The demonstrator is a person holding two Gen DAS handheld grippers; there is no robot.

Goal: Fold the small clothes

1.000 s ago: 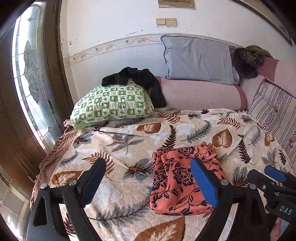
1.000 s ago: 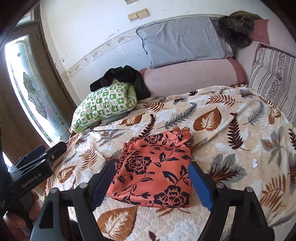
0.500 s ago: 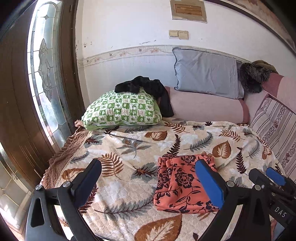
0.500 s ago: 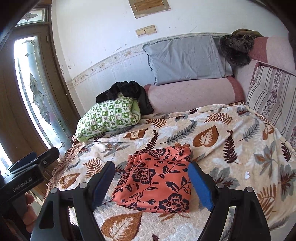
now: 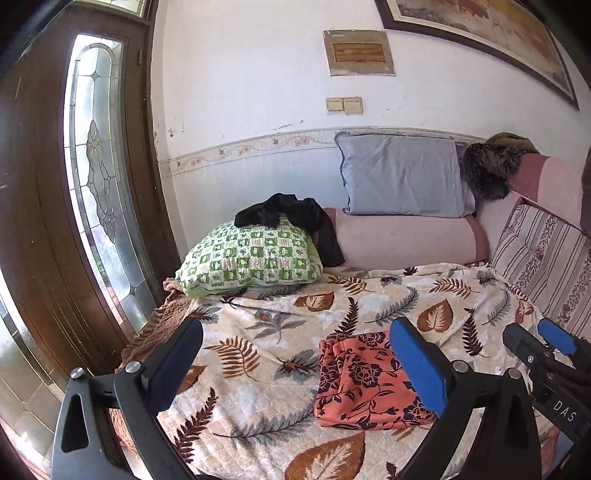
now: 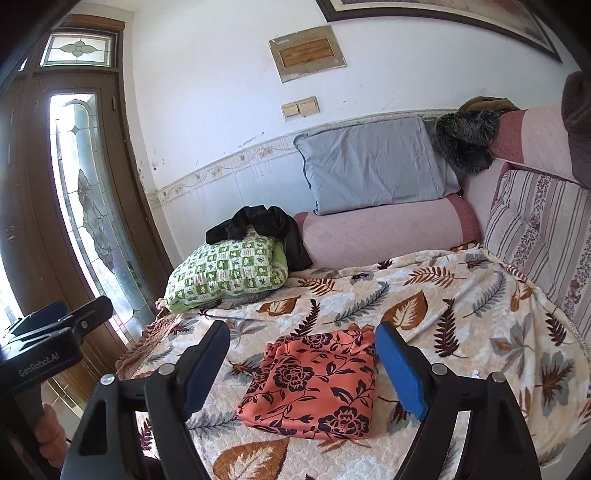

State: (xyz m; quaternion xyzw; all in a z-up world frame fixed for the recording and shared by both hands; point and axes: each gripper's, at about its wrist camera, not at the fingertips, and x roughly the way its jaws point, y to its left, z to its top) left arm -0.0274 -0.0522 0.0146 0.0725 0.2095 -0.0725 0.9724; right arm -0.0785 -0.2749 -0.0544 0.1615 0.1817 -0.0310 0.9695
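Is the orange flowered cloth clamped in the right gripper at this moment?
No, the orange flowered cloth lies folded on the leaf-print blanket, and the right gripper is open above it.

A home living room: beyond the fingers, a sofa [image 6: 388, 236] with pillows [image 6: 373, 162] under a leaf-print blanket [image 6: 461, 295], a stained-glass door [image 5: 99, 177], a framed picture [image 5: 480, 33].

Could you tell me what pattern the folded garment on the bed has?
Dark flowers on orange folded garment; clearest in the right wrist view.
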